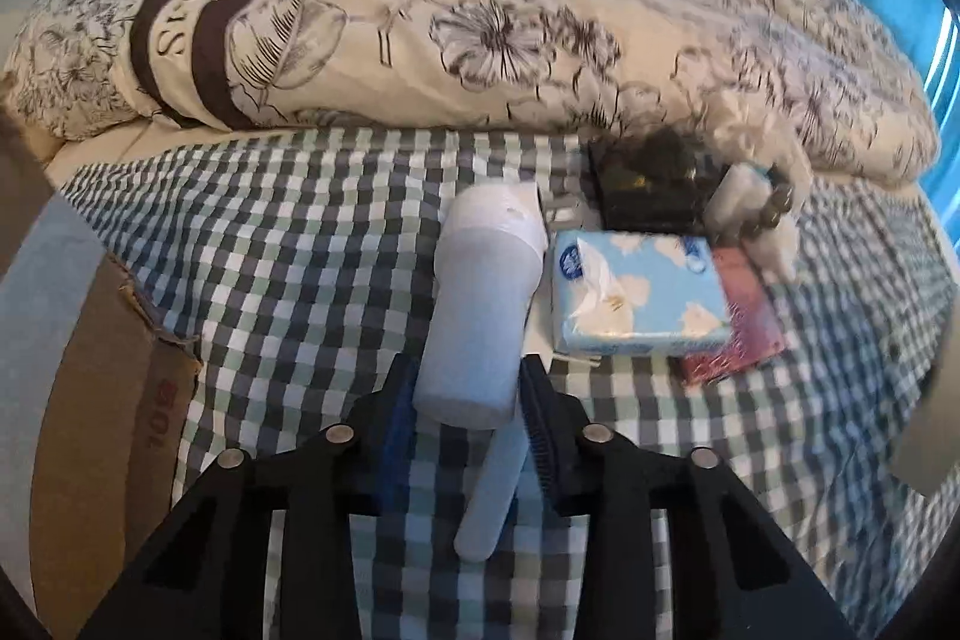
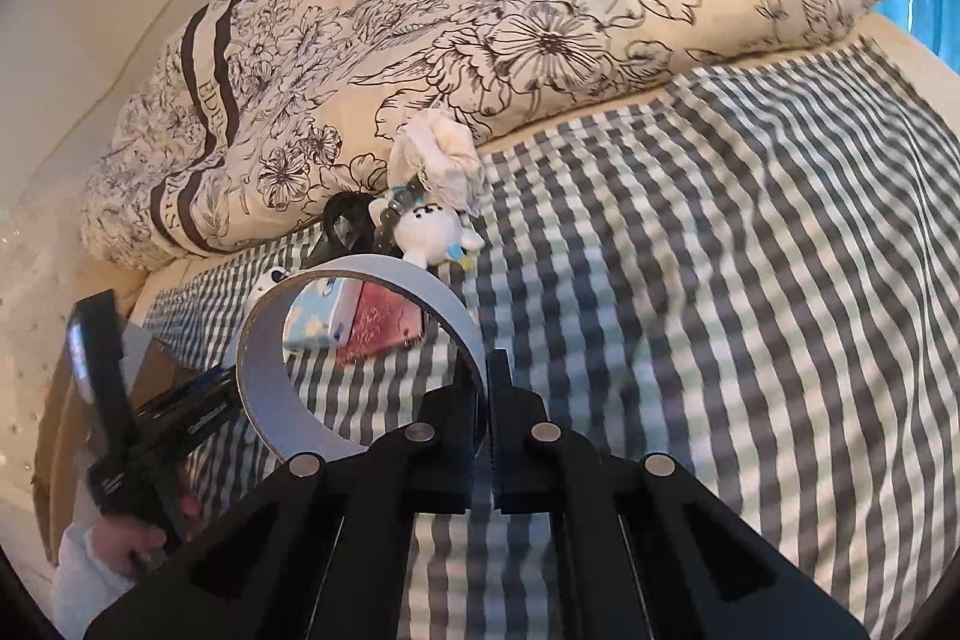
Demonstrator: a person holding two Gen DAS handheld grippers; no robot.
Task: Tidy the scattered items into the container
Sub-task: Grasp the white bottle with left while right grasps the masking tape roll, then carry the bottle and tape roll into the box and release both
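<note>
- I see a white hair dryer (image 1: 480, 298) lying on the checked bed, nozzle pointing away.
- Touching its right side: a blue tissue pack (image 1: 636, 292), overlapping a pink packet (image 1: 750, 322).
- Behind them, a black pouch (image 1: 648, 190) and white plush (image 2: 435, 232).
- A grey tape roll (image 2: 264, 370) stands on edge, lifted.
- The cardboard box (image 1: 102, 400) sits left of the bed.

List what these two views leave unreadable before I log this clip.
- Brown cardboard box: left wrist view, inside cut off by the frame edge.
- Black item behind the blue tissue pack: blurred, unidentifiable.
- Red patterned packet: right wrist view, partly hidden by the grey ring.
</note>
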